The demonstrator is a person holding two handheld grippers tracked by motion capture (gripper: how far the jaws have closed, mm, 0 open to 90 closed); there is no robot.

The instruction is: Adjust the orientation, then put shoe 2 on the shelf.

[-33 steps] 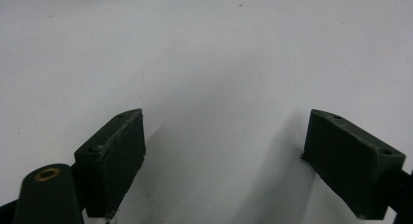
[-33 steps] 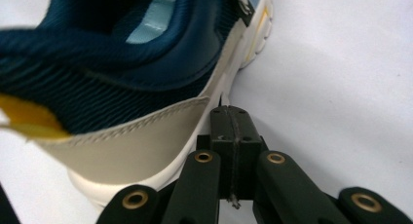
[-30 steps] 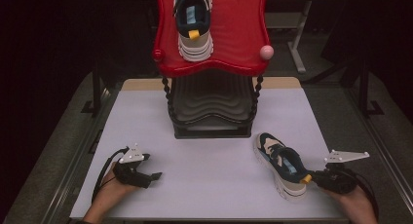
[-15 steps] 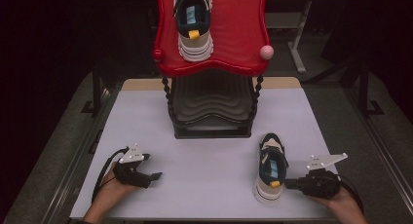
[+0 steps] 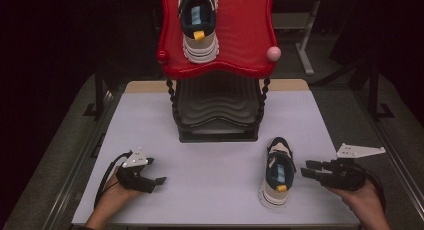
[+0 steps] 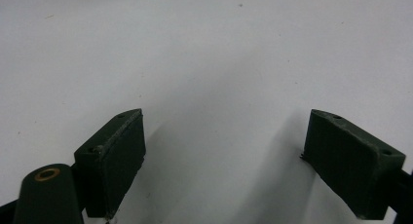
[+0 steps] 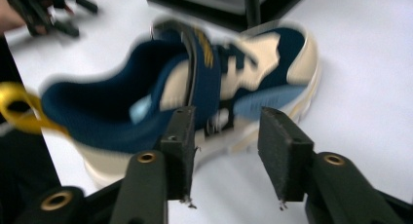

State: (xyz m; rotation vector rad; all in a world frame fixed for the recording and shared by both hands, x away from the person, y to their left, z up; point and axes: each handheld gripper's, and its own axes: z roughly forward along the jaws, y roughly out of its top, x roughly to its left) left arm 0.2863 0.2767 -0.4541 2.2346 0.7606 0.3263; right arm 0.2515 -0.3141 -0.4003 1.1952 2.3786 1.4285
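Navy-and-cream sneaker with yellow heel loop (image 5: 277,172) upright on the white tabletop (image 5: 210,185), long axis front to back, toe towards the black rack (image 5: 217,110) — just left of right gripper (image 5: 311,168), released, having just opened, nothing between. Left gripper (image 5: 159,180) well apart, agape, empty.

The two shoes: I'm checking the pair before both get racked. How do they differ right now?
The shelf shoe sits up on the red shelf; the table shoe lies on the white table below. The shelf shoe has no gripper near it; the table shoe sits beside the open right gripper. Both stand upright, heels and yellow tabs toward the person.
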